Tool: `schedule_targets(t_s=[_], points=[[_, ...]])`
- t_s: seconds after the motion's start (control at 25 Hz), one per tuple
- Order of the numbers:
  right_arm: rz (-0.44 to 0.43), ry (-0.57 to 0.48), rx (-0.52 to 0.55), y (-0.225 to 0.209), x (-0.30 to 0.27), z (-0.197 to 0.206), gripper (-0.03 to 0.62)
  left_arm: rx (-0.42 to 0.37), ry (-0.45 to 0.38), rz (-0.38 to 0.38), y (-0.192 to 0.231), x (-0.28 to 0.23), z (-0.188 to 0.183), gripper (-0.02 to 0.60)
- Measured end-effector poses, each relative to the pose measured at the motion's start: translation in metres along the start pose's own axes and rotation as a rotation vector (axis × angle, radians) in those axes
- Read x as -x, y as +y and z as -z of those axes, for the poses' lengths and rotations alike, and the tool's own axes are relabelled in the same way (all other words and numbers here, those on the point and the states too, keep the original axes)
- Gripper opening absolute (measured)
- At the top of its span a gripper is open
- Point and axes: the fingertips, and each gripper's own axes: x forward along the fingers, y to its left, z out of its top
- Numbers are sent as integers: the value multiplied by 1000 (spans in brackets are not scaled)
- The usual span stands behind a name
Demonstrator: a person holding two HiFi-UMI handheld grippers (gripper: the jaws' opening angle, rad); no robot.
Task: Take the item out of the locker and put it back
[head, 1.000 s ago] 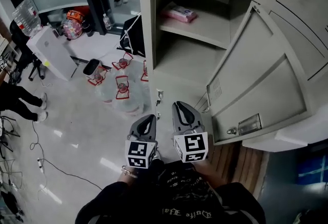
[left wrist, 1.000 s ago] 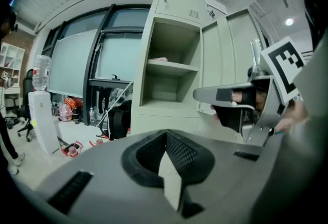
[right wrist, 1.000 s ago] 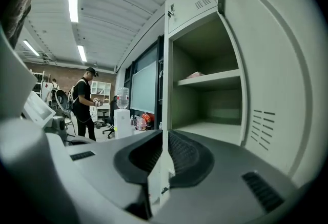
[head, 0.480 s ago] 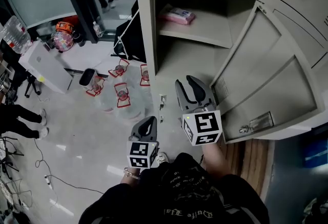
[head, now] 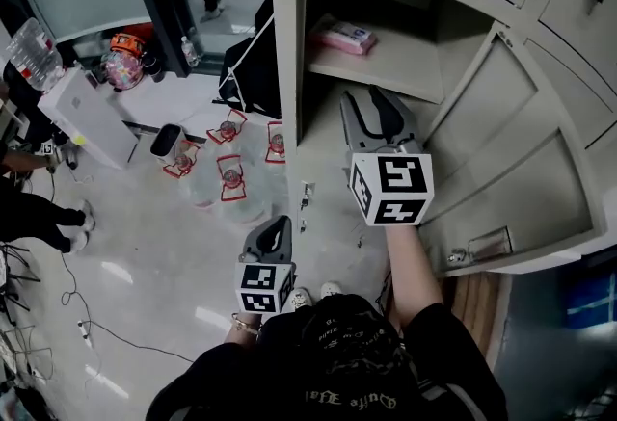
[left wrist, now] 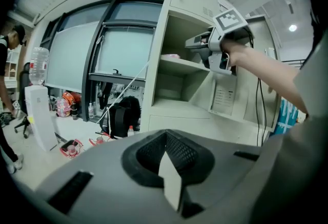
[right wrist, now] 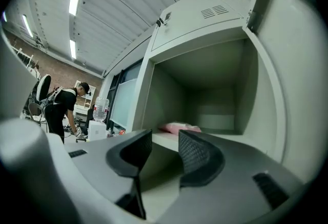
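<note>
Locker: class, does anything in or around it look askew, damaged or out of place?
Nothing stands out. The pink packet lies flat on the upper shelf of the locker; the door stands open; the right gripper, jaws opening and empty, points toward the shelf.

Packet (head: 341, 35) on locker shelf (head: 405, 72)

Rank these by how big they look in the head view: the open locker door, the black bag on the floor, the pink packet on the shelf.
1. Open locker door, by far the largest.
2. Black bag, only partly visible.
3. Pink packet, the smallest.
</note>
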Motion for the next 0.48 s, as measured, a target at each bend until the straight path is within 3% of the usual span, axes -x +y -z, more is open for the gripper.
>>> schedule_targets(t_s=[0.48], points=[[0,89,76,-25,-53,-17,173,10,9,-14,2,-4,-2,8]])
